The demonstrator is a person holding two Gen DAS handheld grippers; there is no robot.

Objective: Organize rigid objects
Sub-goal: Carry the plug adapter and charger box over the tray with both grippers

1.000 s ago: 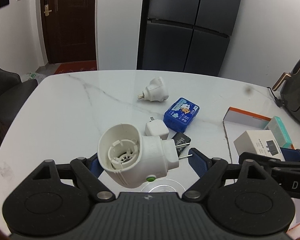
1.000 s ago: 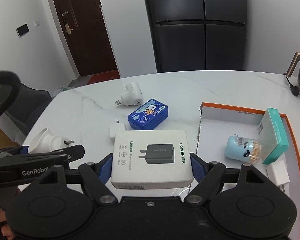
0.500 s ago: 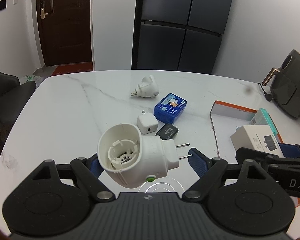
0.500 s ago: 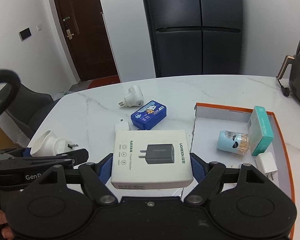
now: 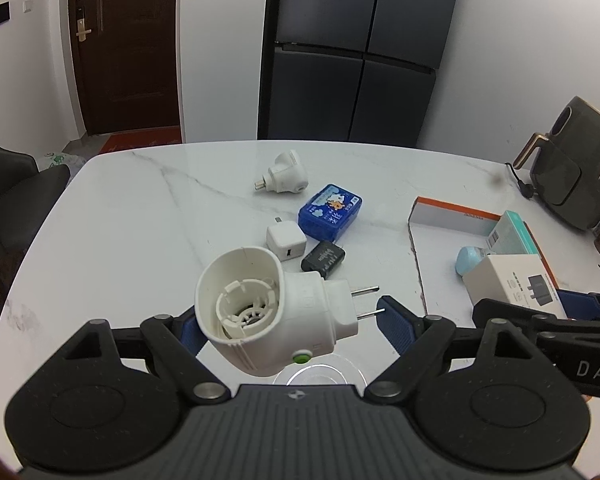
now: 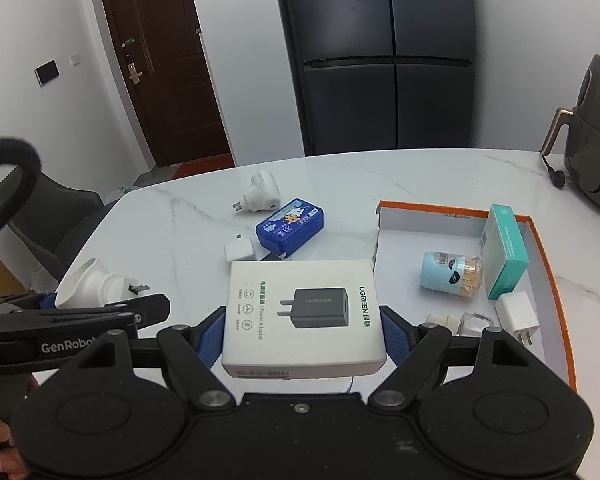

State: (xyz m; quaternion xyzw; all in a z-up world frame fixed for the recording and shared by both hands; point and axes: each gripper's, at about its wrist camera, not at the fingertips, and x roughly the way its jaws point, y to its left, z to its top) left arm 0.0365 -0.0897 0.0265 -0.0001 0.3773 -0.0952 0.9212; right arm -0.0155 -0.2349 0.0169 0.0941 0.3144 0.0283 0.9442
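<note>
My left hand-held gripper [image 5: 288, 316] is closed on a white plug-in adapter [image 5: 272, 312], raised above the marble surface [image 5: 120, 232]. It is a chunky white body with a wide round cup facing the camera, ribbed rings inside it, a small green button on its underside, and two flat metal prongs pointing toward 3 o'clock, ending just short of the blue pad there. My right hand-held gripper [image 6: 302, 336] is clamped on a white charger box [image 6: 302, 312], flat and rectangular, with a dark plug printed on top and green lettering along its edge; blue pads press both short sides.

Beyond the adapter, toward 12 o'clock, lie a black charger [image 5: 323, 258], a small white cube charger [image 5: 286, 242], a blue tin [image 5: 330, 212] with a cartoon lid, and a second white plug adapter [image 5: 284, 174] on its side. Toward 2 o'clock sits the orange-rimmed tray [image 6: 556, 288], holding a teal box [image 6: 504, 252] on edge, a pale blue toothpick holder [image 6: 450, 276] lying down, and another white charger [image 6: 516, 314] at its near end.

Compared with a second ago, both grips are unchanged, but the loose items on the surface sit higher and farther off in my left view, and the black charger that was partly hidden behind the prongs now shows whole. In my right view more of the tray's near end has come into sight, white charger included.
</note>
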